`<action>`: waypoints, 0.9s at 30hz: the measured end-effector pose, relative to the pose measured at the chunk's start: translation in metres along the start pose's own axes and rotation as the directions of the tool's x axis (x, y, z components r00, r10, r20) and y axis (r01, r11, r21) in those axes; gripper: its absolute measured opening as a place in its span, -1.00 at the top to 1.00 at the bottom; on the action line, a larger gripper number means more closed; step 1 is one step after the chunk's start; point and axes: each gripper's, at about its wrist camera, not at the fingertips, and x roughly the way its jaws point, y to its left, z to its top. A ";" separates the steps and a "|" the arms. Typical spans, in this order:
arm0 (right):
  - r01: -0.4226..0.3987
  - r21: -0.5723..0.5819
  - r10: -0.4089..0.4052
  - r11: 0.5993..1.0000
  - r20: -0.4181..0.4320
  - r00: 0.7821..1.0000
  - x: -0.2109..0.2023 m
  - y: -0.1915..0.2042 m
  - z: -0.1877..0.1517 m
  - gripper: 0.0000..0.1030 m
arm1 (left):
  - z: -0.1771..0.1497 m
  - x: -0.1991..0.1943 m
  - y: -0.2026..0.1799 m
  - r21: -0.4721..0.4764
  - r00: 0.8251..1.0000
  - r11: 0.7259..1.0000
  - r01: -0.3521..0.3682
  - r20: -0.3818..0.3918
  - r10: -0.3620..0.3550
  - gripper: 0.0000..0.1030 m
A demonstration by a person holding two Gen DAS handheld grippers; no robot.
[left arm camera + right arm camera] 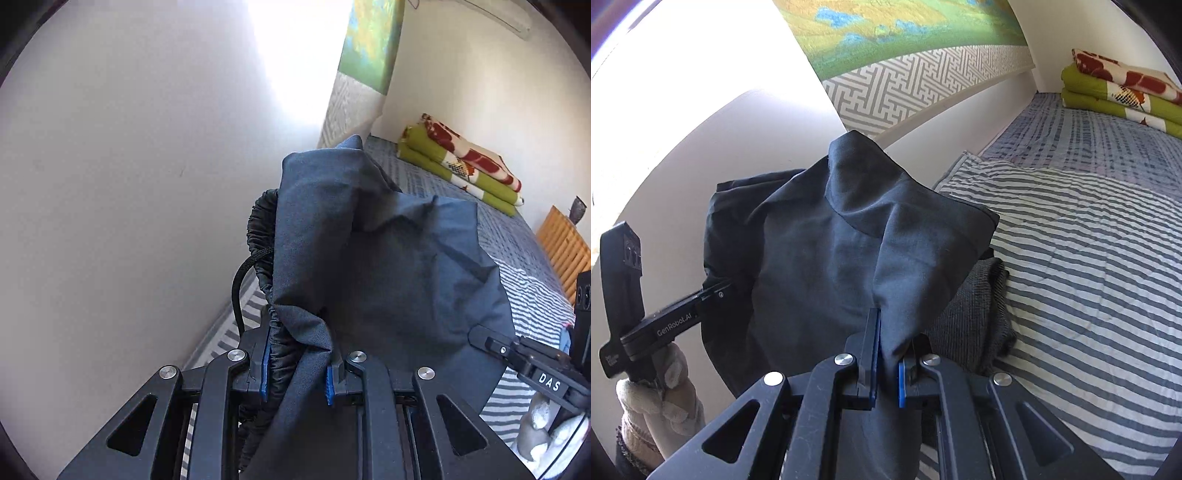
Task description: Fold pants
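obstacles: plain white wall [129,184] along the striped grey-white bedcover [1089,277]; grey knitted folded garment [979,306]; green-red folded blankets [1119,92] at far end. bedcover between lies open.

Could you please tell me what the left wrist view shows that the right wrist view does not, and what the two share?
Only the left wrist view shows the gathered waistband with its black drawstring, clamped in the left tongs, and a wooden slatted frame.

Only the right wrist view shows a grey folded garment on the bed and a gloved hand holding the other tool.

Both show the dark pants lifted in the right tongs too, the striped sheet and the stacked green blankets.
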 end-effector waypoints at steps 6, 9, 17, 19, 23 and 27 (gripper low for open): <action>0.035 0.026 -0.035 0.999 -0.008 0.999 0.031 -0.009 0.011 0.87 | 0.018 0.051 0.019 -0.005 1.000 1.000 -0.012 -0.024 0.012 0.58; 0.065 0.033 -0.064 0.997 -0.021 0.998 0.049 -0.017 0.013 0.86 | 0.022 0.083 0.028 -0.017 0.998 1.000 -0.026 -0.051 0.025 0.58; 0.382 -0.003 -0.382 0.924 -0.071 0.922 0.063 -0.042 0.002 0.48 | 0.024 0.131 0.046 -0.006 0.974 0.981 -0.192 -0.123 0.190 0.01; 0.350 0.017 -0.349 0.937 -0.027 0.937 0.041 -0.043 -0.005 0.48 | 0.025 0.111 0.052 -0.057 0.983 0.983 -0.172 -0.068 0.168 -0.03; 0.201 -0.063 -0.198 0.978 0.040 0.979 0.009 -0.015 -0.027 0.48 | 0.007 0.094 0.033 -0.013 0.996 0.997 -0.075 -0.046 0.074 -0.03; 0.106 -0.128 -0.119 0.986 -0.096 0.988 0.027 0.003 -0.046 0.48 | -0.026 0.116 0.006 0.055 0.991 0.998 -0.023 -0.130 0.030 -0.03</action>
